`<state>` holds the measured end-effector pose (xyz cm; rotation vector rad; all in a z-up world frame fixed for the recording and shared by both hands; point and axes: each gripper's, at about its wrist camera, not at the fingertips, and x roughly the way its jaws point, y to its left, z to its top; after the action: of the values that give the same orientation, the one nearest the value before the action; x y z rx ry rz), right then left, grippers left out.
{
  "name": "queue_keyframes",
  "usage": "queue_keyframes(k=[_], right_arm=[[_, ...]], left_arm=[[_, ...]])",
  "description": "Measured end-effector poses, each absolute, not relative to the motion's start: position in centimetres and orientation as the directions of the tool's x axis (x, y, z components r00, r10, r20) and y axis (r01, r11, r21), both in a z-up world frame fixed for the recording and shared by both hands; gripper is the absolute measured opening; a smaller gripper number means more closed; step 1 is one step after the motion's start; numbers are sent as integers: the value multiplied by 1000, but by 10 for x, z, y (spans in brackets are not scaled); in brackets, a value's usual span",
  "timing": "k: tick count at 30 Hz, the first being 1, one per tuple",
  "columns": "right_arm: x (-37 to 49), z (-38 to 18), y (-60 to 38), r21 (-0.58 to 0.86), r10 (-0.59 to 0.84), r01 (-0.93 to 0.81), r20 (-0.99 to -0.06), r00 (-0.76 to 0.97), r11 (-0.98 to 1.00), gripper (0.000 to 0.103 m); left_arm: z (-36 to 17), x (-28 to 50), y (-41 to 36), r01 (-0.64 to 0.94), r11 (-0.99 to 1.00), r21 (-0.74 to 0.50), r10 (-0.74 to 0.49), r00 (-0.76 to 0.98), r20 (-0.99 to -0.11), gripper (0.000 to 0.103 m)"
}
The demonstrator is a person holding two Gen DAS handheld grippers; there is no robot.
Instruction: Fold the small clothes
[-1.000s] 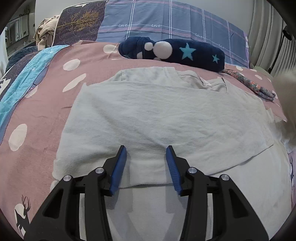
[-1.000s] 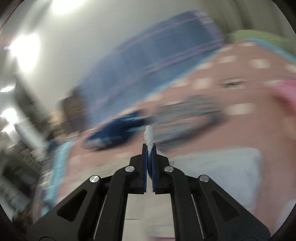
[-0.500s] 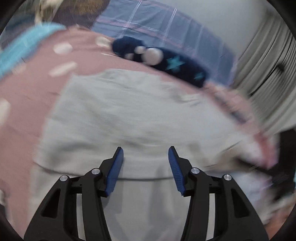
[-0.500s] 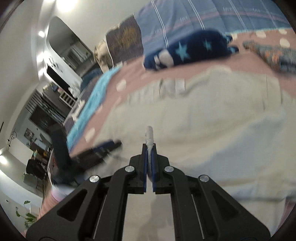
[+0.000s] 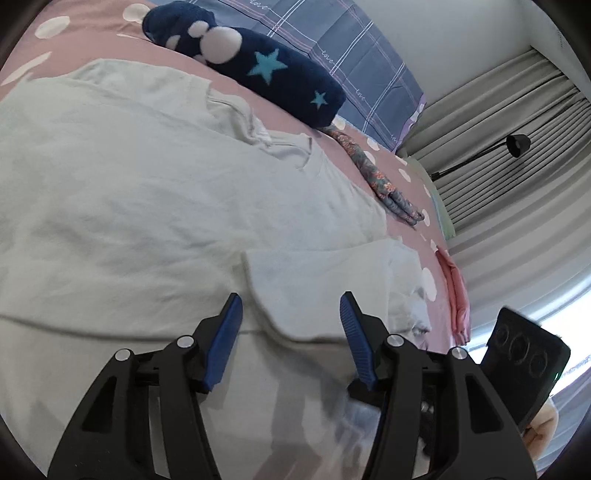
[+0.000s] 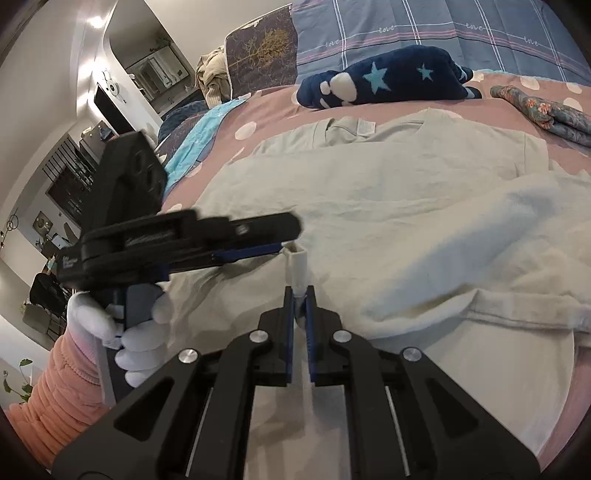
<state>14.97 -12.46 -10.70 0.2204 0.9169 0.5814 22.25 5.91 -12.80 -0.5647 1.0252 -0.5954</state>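
Observation:
A pale grey-green T-shirt (image 5: 147, 192) lies spread on the pink dotted bedspread (image 5: 85, 33), partly folded, with one flap laid over its middle. It also shows in the right wrist view (image 6: 369, 192). My left gripper (image 5: 291, 310) is open and empty, low over the shirt's folded corner (image 5: 314, 273). It shows from the side in the right wrist view (image 6: 258, 243). My right gripper (image 6: 300, 295) is shut on a pinched fold of the shirt's edge (image 6: 297, 266), right next to the left gripper's tips.
A navy star-patterned plush bundle (image 5: 258, 70) lies beyond the shirt near the plaid pillows (image 5: 332, 37). A folded floral garment (image 5: 384, 184) and a pink folded piece (image 5: 456, 291) lie at the bed's right side. Curtains and a lamp stand to the right.
The right gripper swung from the bed's right side over the shirt, carrying the pinched edge across to the left gripper. The left gripper turned right towards the folded corner, staying open.

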Motion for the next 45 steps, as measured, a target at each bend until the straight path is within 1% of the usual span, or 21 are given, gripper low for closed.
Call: queue_keyframes(k=[2,3,4,7,10,12,14,15,16,18,20,24,26,30,32,35,38,39,42,43,45], right_arm=[[150,-107,-127,429,567,-374,-678,468,822,8],[150,-107,-127,434,570,-372,-674,470,820,8],[149,-107,-128,436,572,-372,-671,472,819,8],[150,-106,-128,444,577,-371,-664,475,816,8],[149,-102,-130,457,591,-374,-646,483,807,8],[146,-96,-132,461,601,-386,-626,496,799,10],[144,-88,-136,457,604,-394,-612,511,797,21],[142,-84,-140,455,604,-397,-604,520,797,30],[140,-80,-144,446,598,-398,-598,534,802,30],[135,-77,-154,424,577,-391,-597,558,817,32],[132,-78,-167,400,542,-366,-609,580,840,36],[128,-96,-196,322,425,-277,-678,600,905,36],[127,-104,-212,323,393,-227,-699,597,919,37],[118,-109,-243,340,357,-149,-704,614,928,38],[114,-108,-252,341,343,-129,-702,624,931,39],[109,-107,-266,333,320,-106,-699,640,937,43],[108,-108,-275,333,301,-77,-701,647,940,44],[109,-108,-276,333,298,-71,-702,647,940,45],[113,-109,-279,321,284,-62,-711,643,945,46],[117,-109,-279,316,281,-64,-713,642,947,46],[129,-107,-278,319,287,-69,-712,640,945,46]], left_arm=[[-125,228,54,193,707,-681,-693,385,-610,43],[-123,232,47,205,707,-677,-696,372,-614,20],[-122,232,45,211,708,-674,-696,367,-617,1],[-104,231,35,259,742,-618,-664,412,-624,1],[-72,227,37,311,748,-586,-656,477,-584,1],[-49,223,44,334,779,-530,-619,538,-572,1],[-33,221,55,339,816,-468,-572,586,-574,1],[-26,221,66,328,845,-423,-531,615,-583,2],[-23,222,77,306,867,-394,-494,637,-592,1],[-19,226,101,254,903,-346,-423,668,-612,1],[-18,231,118,229,914,-336,-398,669,-627,1],[-15,233,131,216,940,-264,-339,668,-662,2],[-14,236,135,203,950,-237,-311,677,-667,2],[-15,239,158,160,958,-239,-282,692,-664,2],[-21,246,171,102,974,-200,-212,708,-674,2],[-43,254,192,1,982,-189,-139,681,-719,2],[-77,255,207,-102,991,-90,-5,633,-774,8],[-80,253,208,-104,991,-87,-3,628,-778,9],[-80,244,204,-91,992,-88,-9,643,-766,22],[-78,241,199,-71,993,-89,-21,654,-756,23],[-76,237,179,11,993,-119,-97,658,-747,27]])
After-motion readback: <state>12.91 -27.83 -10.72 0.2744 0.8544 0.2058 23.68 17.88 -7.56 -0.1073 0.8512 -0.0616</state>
